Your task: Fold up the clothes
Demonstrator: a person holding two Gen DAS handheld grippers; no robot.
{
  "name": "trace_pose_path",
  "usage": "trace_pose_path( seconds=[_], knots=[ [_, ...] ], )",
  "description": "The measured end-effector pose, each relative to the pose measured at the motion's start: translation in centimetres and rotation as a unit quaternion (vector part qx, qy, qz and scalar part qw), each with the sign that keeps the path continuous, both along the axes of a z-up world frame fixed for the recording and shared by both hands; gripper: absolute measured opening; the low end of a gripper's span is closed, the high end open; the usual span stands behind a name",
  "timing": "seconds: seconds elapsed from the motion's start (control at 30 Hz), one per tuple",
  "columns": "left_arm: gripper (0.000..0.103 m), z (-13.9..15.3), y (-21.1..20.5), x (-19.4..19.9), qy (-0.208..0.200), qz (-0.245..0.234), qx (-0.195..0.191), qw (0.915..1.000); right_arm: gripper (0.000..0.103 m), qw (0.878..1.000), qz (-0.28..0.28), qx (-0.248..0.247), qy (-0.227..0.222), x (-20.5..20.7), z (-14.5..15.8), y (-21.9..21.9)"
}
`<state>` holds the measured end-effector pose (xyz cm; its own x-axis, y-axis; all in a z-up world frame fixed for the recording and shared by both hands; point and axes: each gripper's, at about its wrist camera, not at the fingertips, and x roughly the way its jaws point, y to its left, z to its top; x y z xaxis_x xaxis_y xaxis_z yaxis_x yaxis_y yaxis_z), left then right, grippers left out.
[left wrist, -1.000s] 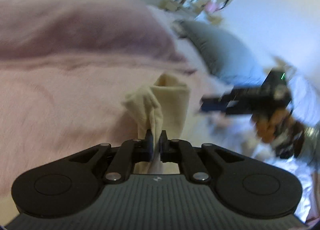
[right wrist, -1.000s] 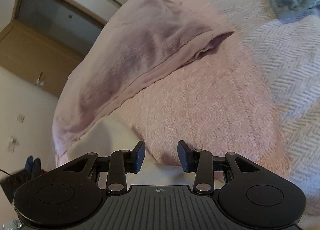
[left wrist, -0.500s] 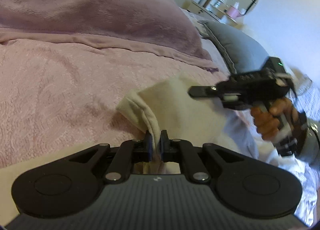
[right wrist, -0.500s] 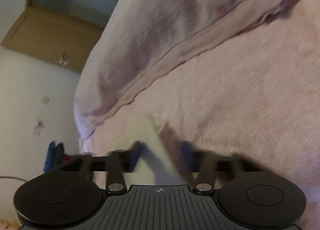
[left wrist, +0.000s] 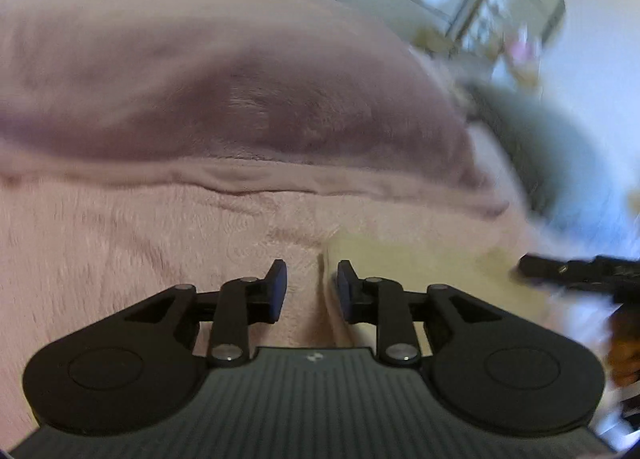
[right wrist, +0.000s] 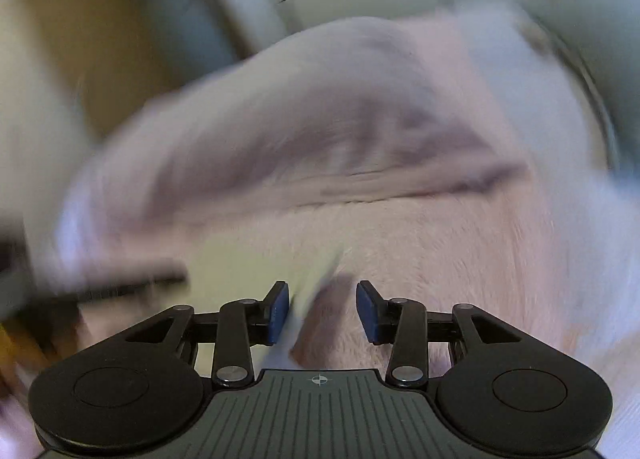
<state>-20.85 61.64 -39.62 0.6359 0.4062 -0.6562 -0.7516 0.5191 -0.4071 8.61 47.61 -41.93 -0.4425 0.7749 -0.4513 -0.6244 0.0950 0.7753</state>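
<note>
Both your left gripper (left wrist: pixel 308 285) and right gripper (right wrist: pixel 323 307) hang released over the pink bed (left wrist: pixel 140 243), the cream garment (left wrist: pixel 420 271) lying at three o'clock of the left one.

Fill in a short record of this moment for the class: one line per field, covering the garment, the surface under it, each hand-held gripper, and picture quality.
garment: cream cloth, lying on the bed
surface: pink bedspread, with a mauve fleece blanket heaped behind it
left hand-held gripper: open, holding nothing; the cloth's edge lies by its right finger
right hand-held gripper: open, the cloth's corner just ahead of its left finger
background: grey pillow at the right
picture quality: both views motion-blurred, right wrist view worse
</note>
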Motion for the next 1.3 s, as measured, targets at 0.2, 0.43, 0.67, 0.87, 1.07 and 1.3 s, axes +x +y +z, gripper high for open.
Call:
trace_pose_path(
  seconds=[0.2, 0.43, 0.67, 0.87, 1.07, 1.3],
  knots=[
    [0.025, -1.3, 2.4, 0.5, -0.057, 0.005, -0.093, 0.9940, 0.041, 0.992, -0.044, -0.064, 0.103, 3.2, -3.0, 0.5],
    [0.005, -2.3, 2.7, 1.0, -0.064, -0.018, -0.106, 0.9921, 0.001, 0.989, -0.006, -0.048, 0.138, 2.4, -4.3, 2.9],
    [0.005, 0.2, 0.7, 0.7, -0.066, -0.049, 0.040, 0.9958, 0.000, 0.994, 0.017, 0.084, -0.063, 0.7, 1.7, 1.7],
    [0.016, -1.6, 1.2, 2.7, 0.033, -0.024, 0.049, 0.9980, 0.000, 0.986, 0.006, -0.031, -0.162, -1.3, -2.0, 3.0],
    [0.010, 2.8, -1.2, -3.6, -0.057, 0.075, 0.069, 0.9932, 0.004, 0.976, -0.094, -0.012, -0.197, -1.5, 2.9, -1.3],
    [0.007, 0.4, -10.0, -5.6, 0.049, -0.038, 0.051, 0.9968, 0.004, 0.965, 0.049, -0.060, -0.250, -7.6, 1.6, -6.2]
  ],
)
